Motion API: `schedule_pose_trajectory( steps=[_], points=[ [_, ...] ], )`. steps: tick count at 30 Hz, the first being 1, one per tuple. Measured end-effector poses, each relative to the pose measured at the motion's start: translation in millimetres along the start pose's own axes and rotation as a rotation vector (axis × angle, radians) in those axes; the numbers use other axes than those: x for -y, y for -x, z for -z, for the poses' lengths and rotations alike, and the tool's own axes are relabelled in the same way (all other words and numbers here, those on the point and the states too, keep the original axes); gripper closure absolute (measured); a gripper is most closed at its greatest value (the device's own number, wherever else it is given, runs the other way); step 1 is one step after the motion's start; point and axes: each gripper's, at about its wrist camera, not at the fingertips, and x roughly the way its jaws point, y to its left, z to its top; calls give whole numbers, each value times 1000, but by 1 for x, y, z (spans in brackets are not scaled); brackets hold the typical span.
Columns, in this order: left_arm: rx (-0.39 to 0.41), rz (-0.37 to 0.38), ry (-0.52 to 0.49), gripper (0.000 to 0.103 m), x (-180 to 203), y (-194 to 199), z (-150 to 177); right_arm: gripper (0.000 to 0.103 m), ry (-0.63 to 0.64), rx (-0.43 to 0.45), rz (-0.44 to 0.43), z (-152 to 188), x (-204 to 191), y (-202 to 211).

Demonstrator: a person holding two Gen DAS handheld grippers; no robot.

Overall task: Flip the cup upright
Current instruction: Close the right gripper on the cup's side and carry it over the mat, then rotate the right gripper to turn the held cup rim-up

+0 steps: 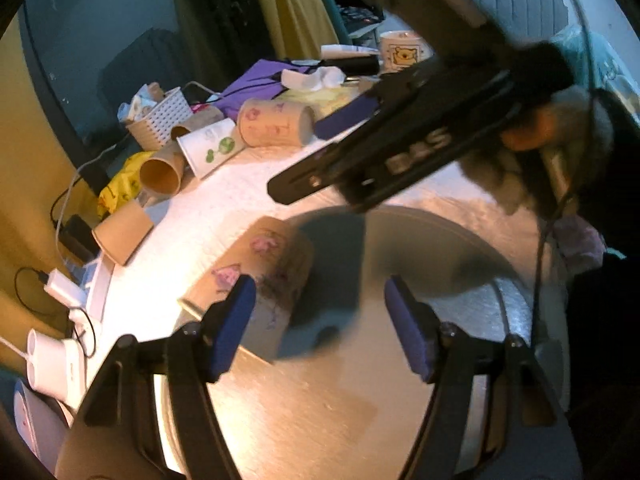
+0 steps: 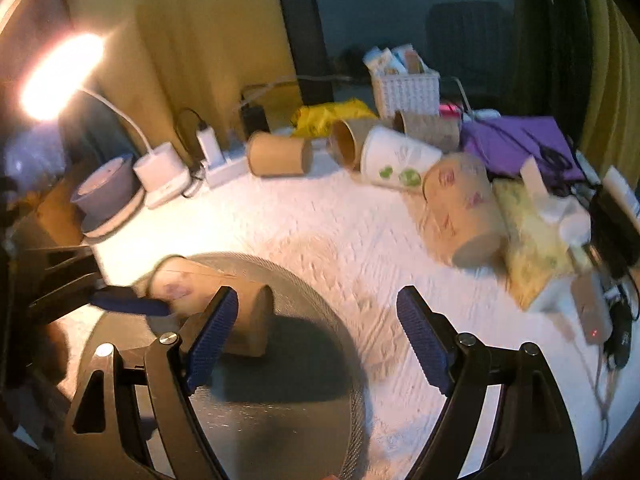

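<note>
A tan paper cup with pink prints (image 1: 264, 276) lies on its side on a round metal tray (image 1: 320, 400). It also shows in the right wrist view (image 2: 224, 304) on the tray (image 2: 280, 420). My left gripper (image 1: 320, 328) is open, its left blue pad beside the cup. My right gripper (image 2: 316, 340) is open, the cup just left of its left pad. The right gripper also crosses the left wrist view (image 1: 384, 152) above the tray. A blue pad of the left gripper (image 2: 128, 304) touches the cup's near side.
Several other paper cups (image 2: 280, 154) lie on their sides at the back of the white cloth. A white basket (image 2: 406, 92), a purple cloth (image 2: 516, 140), a lit desk lamp (image 2: 60, 76), chargers and cables ring the table. A printed mug (image 1: 402, 54) stands far back.
</note>
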Motion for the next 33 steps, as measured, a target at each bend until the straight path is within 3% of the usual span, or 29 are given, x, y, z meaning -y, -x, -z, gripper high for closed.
schedule_pose_trajectory(
  steps=[7, 11, 17, 20, 25, 33],
  points=[
    [18, -5, 109, 35, -11, 22, 24, 18, 102, 8, 21, -16, -20, -18],
    [22, -25, 228, 35, -29, 29, 45, 18, 186, -66, 2, -20, -32, -38],
    [37, -74, 388, 35, -57, 33, 78, 18, 283, -115, -47, -4, -63, -31],
    [36, -120, 448, 35, -70, 34, 94, 18, 296, -125, -62, 4, -74, -23],
    [75, -127, 493, 35, -78, 43, 111, 18, 313, -151, -118, 14, -95, -11],
    [77, -121, 608, 34, -93, 48, 132, 18, 237, -208, -178, -6, -123, -22]
  ],
)
